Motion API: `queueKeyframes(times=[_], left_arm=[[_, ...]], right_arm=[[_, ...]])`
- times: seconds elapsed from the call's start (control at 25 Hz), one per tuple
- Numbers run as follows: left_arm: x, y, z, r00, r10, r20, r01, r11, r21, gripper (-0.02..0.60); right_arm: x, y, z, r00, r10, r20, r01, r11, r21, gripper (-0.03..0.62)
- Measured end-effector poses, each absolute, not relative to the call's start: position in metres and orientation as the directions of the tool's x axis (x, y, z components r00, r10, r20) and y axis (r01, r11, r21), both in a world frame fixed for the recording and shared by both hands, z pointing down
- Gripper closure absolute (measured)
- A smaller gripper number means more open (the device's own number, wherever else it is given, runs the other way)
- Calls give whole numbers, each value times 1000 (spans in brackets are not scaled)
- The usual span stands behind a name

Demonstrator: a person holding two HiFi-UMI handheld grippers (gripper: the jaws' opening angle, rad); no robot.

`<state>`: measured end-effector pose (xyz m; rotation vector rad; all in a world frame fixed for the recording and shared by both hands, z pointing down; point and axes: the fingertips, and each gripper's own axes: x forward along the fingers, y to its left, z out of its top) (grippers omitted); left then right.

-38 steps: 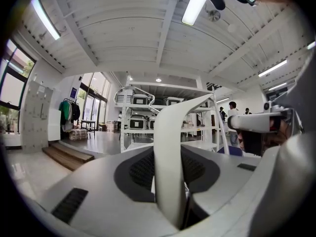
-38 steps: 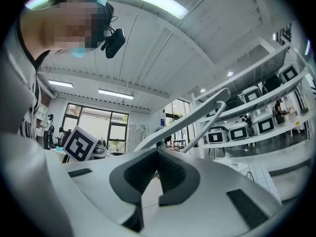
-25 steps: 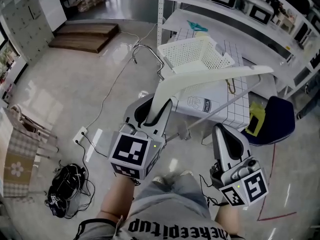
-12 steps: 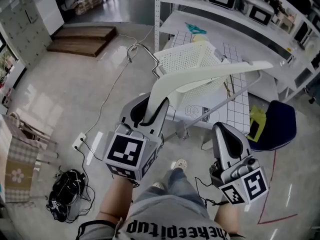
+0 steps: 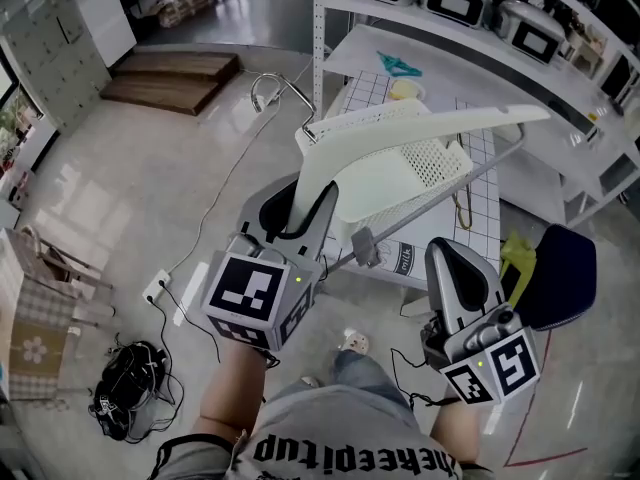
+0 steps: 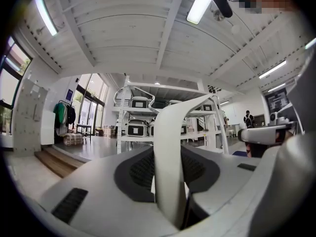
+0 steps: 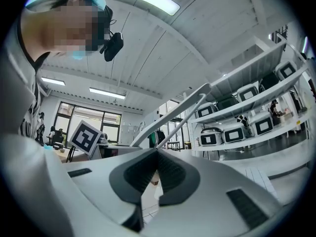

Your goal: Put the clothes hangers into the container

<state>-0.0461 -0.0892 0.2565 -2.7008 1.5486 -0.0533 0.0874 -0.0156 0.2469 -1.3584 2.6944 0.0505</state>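
Left tool [image 5: 300, 208]: clamped on the white hanger [image 5: 400, 131]
Right tool [image 5: 452, 263]: jaws together, empty
Hanger: over the white basket [image 5: 437, 160]

Table [image 5: 482, 203], white cover with grid print: carries the white perforated container [image 5: 437, 158], seated on the near half. Also carries a small pale yellow item [image 5: 405, 90] at the far end; type cannot be told.

Shelf rack [image 5: 318, 38], white, just behind the table. Lower board [image 5: 470, 58]: holds one teal item [image 5: 398, 64], lying flat. Upper board: holds a row of white devices with dark panels [image 5: 455, 3].

Floor [image 5: 120, 198], pale and glossy. Bears:
- low wooden platform [image 5: 170, 73], far left;
- white power strip [image 5: 157, 288] with a thin cable [image 5: 225, 183] running towards the rack;
- black tangled bundle [image 5: 130, 373], near the strip;
- dark blue chair [image 5: 565, 268], right of the table;
- red marking line [image 5: 535, 448], near right.
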Motion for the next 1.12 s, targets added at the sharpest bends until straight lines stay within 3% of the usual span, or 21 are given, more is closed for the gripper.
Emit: queueKeyframes(times=[0.76, 1.12], left_arm=[[15, -182, 238, 463, -886, -13, -884, -461, -71, 437], [26, -213, 241, 522, -853, 3, -851, -521, -61, 437]], right_arm=[[150, -104, 252, -641, -752, -154, -756, 653, -42, 592], [145, -125, 255, -618, -775, -135, -777, 628, -46, 591]])
